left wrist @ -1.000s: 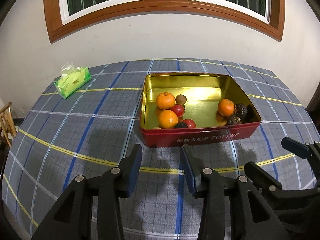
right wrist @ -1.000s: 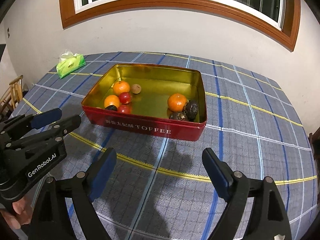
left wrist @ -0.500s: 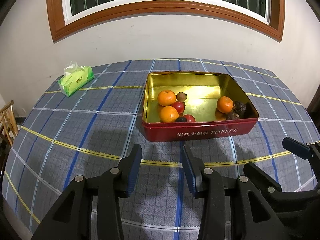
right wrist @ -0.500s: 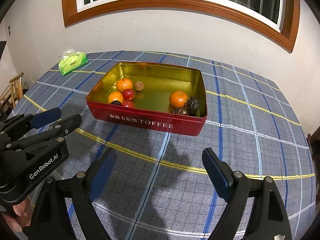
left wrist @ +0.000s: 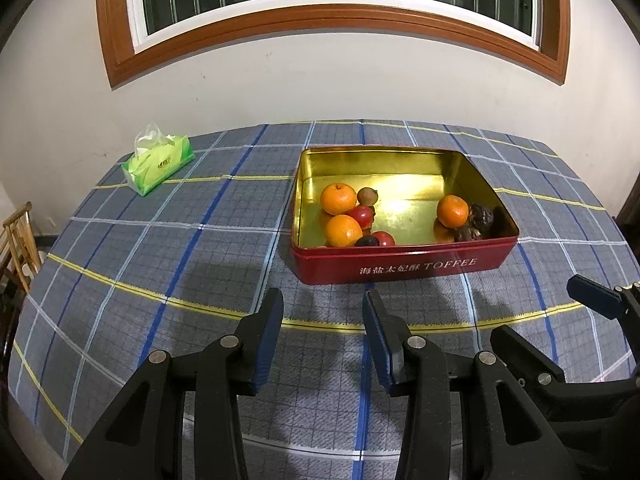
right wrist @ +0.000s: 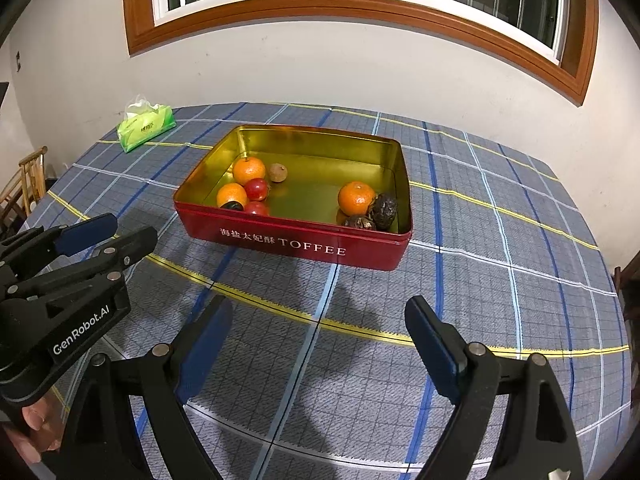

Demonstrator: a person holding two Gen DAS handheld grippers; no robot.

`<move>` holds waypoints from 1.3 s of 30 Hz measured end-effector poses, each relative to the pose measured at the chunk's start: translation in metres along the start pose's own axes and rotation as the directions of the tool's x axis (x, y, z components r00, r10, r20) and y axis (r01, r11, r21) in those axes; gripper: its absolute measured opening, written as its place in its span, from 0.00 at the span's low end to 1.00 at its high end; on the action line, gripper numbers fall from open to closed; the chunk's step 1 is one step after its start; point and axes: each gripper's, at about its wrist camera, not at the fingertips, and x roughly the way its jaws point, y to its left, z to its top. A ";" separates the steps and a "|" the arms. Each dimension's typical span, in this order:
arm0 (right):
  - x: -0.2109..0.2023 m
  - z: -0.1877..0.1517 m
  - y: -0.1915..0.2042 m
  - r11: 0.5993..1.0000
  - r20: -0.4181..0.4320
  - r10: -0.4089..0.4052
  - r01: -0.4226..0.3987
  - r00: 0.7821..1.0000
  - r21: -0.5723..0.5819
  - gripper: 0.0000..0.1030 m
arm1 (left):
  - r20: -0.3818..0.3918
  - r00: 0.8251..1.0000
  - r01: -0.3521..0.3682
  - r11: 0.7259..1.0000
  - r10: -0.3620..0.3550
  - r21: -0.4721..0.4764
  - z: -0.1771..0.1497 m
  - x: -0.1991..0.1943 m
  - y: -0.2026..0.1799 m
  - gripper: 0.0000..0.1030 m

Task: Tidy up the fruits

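Plaid-clothed counter carries a red toffee tin of round, slippery, bruisable fruit; both the left hand-held gripper and the right hand-held gripper gape empty, so grip an orange mandarin gently across its widest middle

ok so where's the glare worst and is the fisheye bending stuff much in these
Left wrist view: strongest glare is a bright hot spot on the gold floor of the tin; the window frame bows into an arch. Right wrist view: the tin interior reflects more evenly, the tablecloth lines curve toward the edges, and soft gripper shadows fall before the tin. Both views are sharp, with dark corners.
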 end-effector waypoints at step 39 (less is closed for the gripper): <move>0.006 0.000 0.001 1.000 -0.023 -0.001 0.001 1.000 -0.010 0.84 | -0.015 1.000 0.003 1.000 -0.003 -0.002 -0.003 0.005 0.000 0.42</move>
